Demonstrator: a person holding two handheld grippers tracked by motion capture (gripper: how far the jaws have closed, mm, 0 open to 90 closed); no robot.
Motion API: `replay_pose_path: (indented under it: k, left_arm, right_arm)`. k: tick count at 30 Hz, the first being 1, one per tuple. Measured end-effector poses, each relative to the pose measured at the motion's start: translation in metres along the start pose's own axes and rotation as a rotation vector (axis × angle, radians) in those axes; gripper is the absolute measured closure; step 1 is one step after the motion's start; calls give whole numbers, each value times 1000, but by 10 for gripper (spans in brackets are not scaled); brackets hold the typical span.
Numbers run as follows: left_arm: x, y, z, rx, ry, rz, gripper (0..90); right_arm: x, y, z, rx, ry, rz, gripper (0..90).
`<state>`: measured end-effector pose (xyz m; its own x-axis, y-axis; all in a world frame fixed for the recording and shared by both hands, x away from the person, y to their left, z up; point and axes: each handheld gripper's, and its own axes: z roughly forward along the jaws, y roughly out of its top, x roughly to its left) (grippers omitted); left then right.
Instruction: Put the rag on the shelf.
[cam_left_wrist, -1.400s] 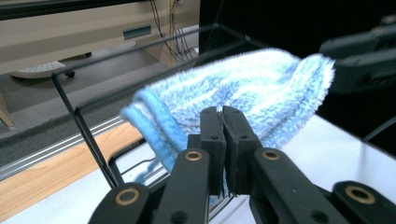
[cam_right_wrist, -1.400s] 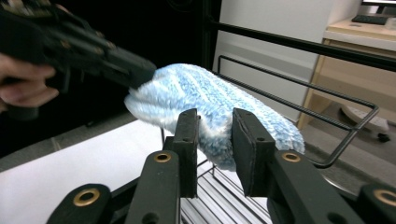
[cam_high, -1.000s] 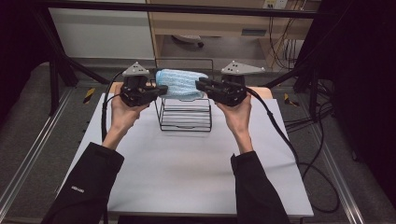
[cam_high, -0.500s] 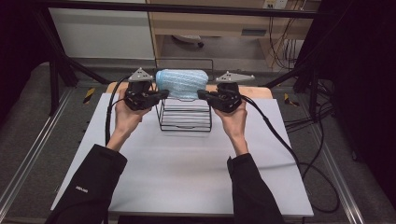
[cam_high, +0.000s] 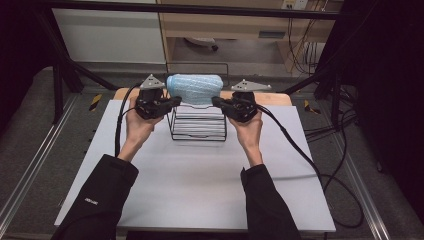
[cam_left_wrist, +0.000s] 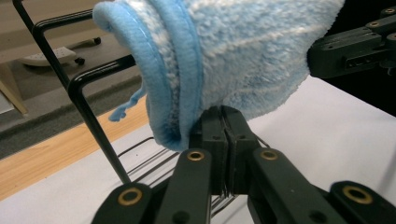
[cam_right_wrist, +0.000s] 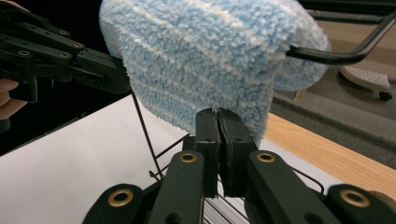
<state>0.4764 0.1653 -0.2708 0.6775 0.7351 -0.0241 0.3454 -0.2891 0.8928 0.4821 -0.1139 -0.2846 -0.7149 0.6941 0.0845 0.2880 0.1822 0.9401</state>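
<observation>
Fluffy pale-blue striped towel (cam_high: 195, 89), folded, each end pinched in closed gripper fingers (cam_left_wrist: 219, 135) above black wire rack (cam_high: 198, 125).

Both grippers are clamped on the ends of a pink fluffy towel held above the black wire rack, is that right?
Not quite: the towel is light blue with white stripes, not pink, as the high view shows. The left gripper and right gripper do clamp its ends above the black wire rack.

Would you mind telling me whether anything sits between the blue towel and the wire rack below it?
Nothing visible does. The blue towel hangs pinched between the left tool and right tool directly above the wire rack, with open space underneath.
</observation>
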Motion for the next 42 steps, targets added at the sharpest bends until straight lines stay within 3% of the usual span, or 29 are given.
replay_pose_path:
  k: [9, 14, 28, 37, 42]
  left_arm:
    - [-4, 7, -19, -53, -30, -10, 800]
    - [-3, 11, -25, -73, -26, -17, 750]
    - [3, 12, -39, -87, -14, -28, 542]
    - [4, 15, -44, -102, -7, -22, 510]
    - [3, 12, -49, -94, -15, -14, 450]
  right_arm:
    - [8, 9, -15, -46, 29, -16, 784]
    - [10, 15, -19, -55, 28, -27, 729]
    - [11, 22, -32, -69, 40, -30, 509]
    - [10, 25, -38, -82, 49, -16, 458]
    - [10, 26, -44, -85, 44, -18, 364]
